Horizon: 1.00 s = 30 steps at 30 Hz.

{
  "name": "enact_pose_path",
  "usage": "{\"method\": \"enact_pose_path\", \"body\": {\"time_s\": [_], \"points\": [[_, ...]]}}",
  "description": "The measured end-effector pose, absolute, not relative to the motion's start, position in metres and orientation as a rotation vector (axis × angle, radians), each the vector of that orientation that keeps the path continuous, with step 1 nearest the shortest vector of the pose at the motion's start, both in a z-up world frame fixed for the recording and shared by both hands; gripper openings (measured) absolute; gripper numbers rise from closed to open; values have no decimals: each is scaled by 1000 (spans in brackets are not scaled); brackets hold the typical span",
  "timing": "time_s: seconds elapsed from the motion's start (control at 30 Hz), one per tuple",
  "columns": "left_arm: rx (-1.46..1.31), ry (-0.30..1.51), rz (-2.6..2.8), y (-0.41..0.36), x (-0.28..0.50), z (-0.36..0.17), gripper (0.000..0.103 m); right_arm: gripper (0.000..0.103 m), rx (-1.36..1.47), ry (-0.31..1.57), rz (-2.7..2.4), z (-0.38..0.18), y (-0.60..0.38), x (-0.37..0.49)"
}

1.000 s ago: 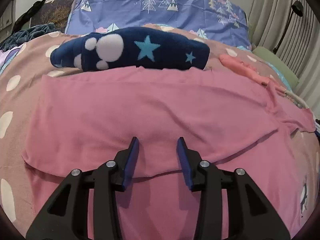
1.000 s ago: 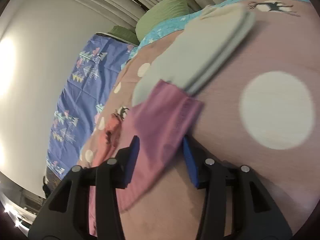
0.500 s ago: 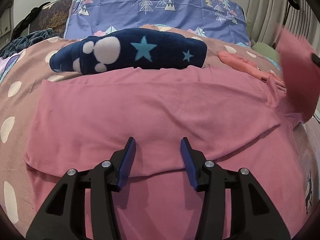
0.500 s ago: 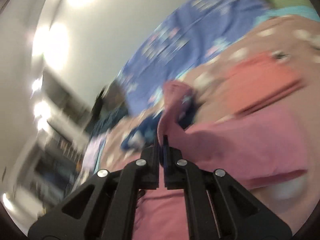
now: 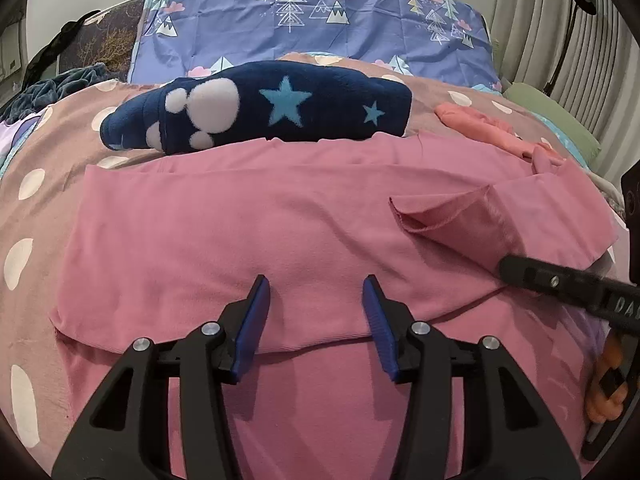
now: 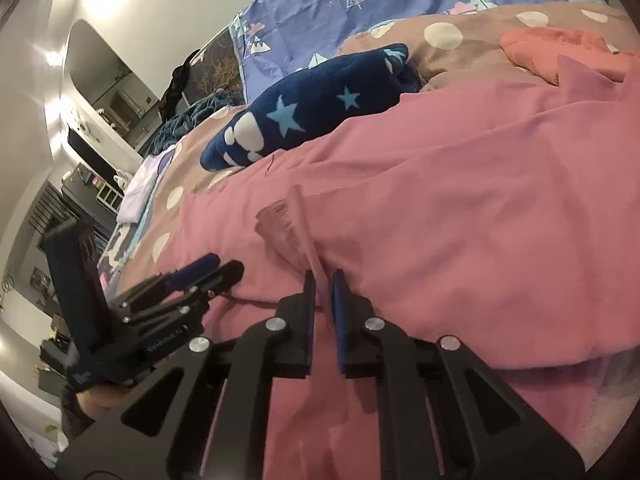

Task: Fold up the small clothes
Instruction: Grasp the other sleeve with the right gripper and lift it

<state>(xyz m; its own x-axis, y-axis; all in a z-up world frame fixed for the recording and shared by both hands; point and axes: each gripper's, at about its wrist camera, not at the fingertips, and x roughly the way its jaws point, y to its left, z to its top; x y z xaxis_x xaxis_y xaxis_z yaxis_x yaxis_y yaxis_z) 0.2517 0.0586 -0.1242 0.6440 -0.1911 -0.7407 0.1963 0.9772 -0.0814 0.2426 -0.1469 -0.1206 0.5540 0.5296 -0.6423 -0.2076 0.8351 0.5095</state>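
A pink garment (image 5: pixel 240 220) lies spread on the bed with its lower edge folded up. Its right sleeve (image 5: pixel 452 216) is folded inward over the body. My right gripper (image 6: pixel 321 280) sits low at that sleeve's end. Its jaws are opening and stand a narrow gap apart, with a thin fold of sleeve (image 6: pixel 280 220) between them, not pinched. In the left wrist view the right gripper (image 5: pixel 506 270) comes in from the right edge. My left gripper (image 5: pixel 316 304) hovers open over the folded front edge with nothing between its pads; it also shows as the left gripper (image 6: pixel 212 266) in the right wrist view.
A navy fleece with stars and a paw print (image 5: pixel 256 112) lies just behind the pink garment. A coral garment (image 5: pixel 480 124) sits at the back right. The bedspread (image 5: pixel 32 184) is brown with white dots. A blue tree-print pillow (image 5: pixel 312 20) stands at the head.
My right gripper swept in from the right, carrying the sleeve, and laid it over the garment's body; its jaws, shut half a second ago, have parted slightly. The left gripper stayed put, jaws a little wider.
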Motion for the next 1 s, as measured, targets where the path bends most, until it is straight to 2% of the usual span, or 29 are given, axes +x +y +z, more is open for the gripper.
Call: {"method": "enact_pose_path", "body": {"time_s": [0.37, 0.43, 0.5, 0.6, 0.7, 0.83, 0.87, 0.9, 0.93, 0.97, 1.0], "points": [[-30, 810, -257, 62, 245, -117, 55, 11, 446, 868, 484, -130, -154, 243], [-131, 796, -344, 68, 241, -112, 57, 12, 442, 867, 484, -129, -153, 244], [-334, 810, -452, 77, 243, -110, 65, 13, 434, 864, 484, -129, -152, 243], [-528, 869, -533, 78, 257, -112, 65, 16, 407, 857, 481, -127, -148, 242], [-568, 926, -559, 66, 275, -117, 66, 22, 364, 844, 480, -124, -142, 240], [-584, 997, -529, 44, 297, -125, 66, 24, 337, 839, 483, -123, -139, 239], [-574, 991, -539, 39, 300, -122, 63, 24, 341, 840, 484, -123, -139, 240], [-566, 997, -573, 32, 303, -121, 41, 24, 343, 839, 486, -123, -140, 240], [-562, 1006, -591, 28, 305, -121, 27, 24, 343, 837, 487, -123, -140, 240], [-539, 1022, -605, 20, 307, -120, 6, 24, 340, 834, 487, -123, -139, 240], [-496, 1020, -594, 14, 306, -118, 2, 24, 337, 831, 487, -122, -139, 239]]}}
